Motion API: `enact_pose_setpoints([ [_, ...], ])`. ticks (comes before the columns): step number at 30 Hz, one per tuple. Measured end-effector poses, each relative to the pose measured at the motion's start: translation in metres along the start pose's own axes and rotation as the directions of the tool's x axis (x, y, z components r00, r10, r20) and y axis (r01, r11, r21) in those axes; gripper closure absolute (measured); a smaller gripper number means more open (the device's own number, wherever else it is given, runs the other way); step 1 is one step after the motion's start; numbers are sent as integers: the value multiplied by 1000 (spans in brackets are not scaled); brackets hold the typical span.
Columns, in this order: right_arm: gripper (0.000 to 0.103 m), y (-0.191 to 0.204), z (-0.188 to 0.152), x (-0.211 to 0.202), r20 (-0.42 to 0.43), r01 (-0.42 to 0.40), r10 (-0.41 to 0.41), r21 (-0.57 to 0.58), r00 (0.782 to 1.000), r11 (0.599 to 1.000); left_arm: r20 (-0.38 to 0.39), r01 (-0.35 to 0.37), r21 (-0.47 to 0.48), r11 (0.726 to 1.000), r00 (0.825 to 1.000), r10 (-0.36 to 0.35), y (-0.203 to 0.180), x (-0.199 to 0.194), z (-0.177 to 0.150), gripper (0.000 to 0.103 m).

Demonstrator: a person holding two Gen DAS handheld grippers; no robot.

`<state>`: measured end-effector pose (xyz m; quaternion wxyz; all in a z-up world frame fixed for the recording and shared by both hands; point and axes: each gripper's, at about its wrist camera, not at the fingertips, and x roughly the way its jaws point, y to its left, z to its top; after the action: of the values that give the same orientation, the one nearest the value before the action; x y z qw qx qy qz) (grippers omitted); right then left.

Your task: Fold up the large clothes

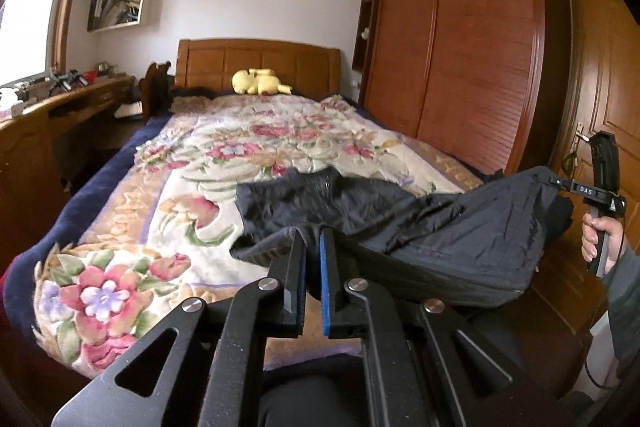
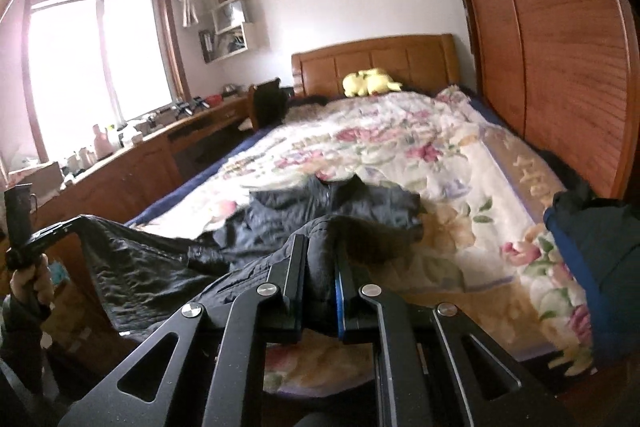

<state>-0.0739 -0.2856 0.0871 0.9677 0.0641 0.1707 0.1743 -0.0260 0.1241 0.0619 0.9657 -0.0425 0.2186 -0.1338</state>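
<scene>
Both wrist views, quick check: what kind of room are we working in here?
A home bedroom, by the look of it: a bed with a wooden headboard and floral blanket, a tall wooden wardrobe beside it, and a yellow plush toy at the head.

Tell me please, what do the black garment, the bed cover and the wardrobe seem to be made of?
Black garment: probably thin synthetic cloth, slightly shiny, with fine crinkles.
Bed cover: seems a plush fleece blanket, matte and fuzzy, with a printed flower pattern.
Wardrobe: wood or wood veneer, reddish-brown, semi-gloss, with visible horizontal grain.
</scene>
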Motion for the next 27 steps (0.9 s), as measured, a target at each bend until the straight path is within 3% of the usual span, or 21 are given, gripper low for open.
enact_pose_setpoints([
  [7,92,0,-20,-27,19,-31,31,-12,999,999,38,3,14,1000,999,-3,-13,-34,-11,97],
  [12,92,-6,-28,-17,-16,2,-3,-54,1000,999,16,-42,18,999,999,41,-6,-18,-15,97],
  [21,92,-29,-55,54,-131,-1,-2,-17,991,1000,-69,-68,-4,998,995,67,6,34,-31,97],
  [27,92,-52,-39,114,-153,19,-19,-4,988,1000,-114,-113,-2,994,987,112,21,84,-21,97],
])
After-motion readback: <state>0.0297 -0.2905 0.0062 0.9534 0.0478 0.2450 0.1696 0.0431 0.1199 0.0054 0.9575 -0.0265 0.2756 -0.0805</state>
